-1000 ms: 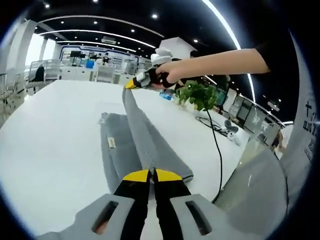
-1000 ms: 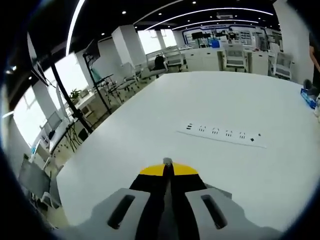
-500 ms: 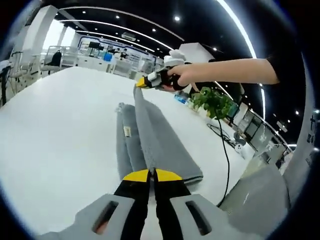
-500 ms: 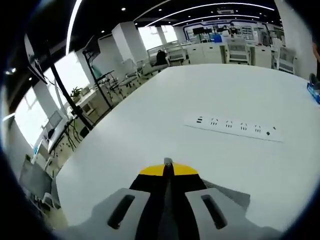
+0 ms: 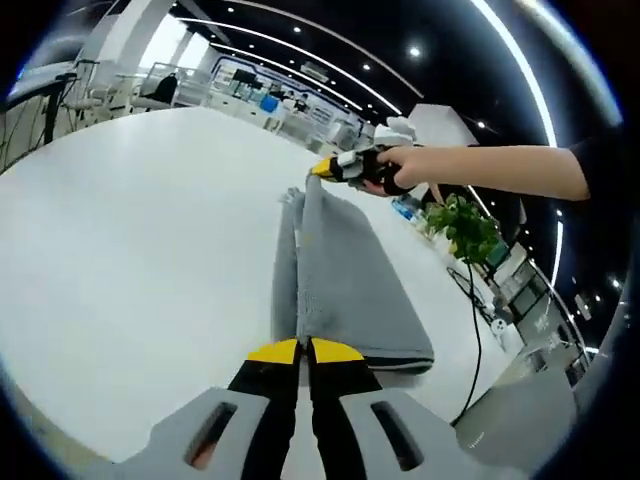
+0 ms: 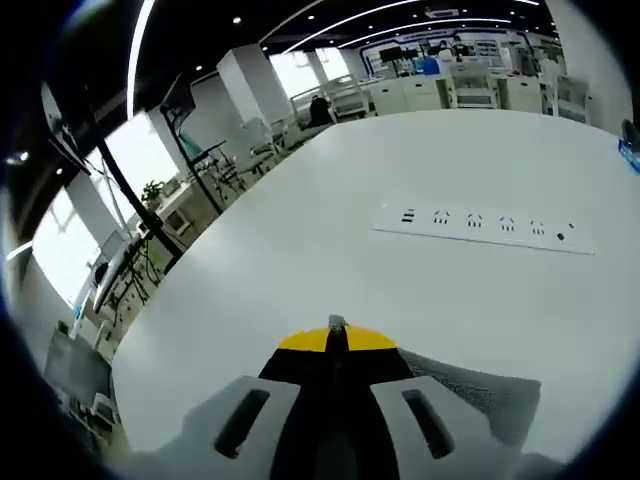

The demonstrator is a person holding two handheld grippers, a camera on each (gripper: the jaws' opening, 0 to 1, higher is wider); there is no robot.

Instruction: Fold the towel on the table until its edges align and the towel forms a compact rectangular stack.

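Note:
A grey towel lies folded lengthwise on the white table, with its upper layer held taut between both grippers. In the left gripper view my left gripper is shut on the towel's near edge. At the towel's far end the right gripper, held by a person's hand, pinches the other corner. In the right gripper view my right gripper is shut, and grey towel cloth hangs below and to the right of its jaws.
A potted green plant and a black cable sit near the table's right edge. A white power strip lies on the table ahead of the right gripper. Chairs and desks stand beyond the table.
Both grippers have carried the held towel edge lower and across, so the raised layer now lies closer over the folded part. More grey cloth shows under the right gripper.

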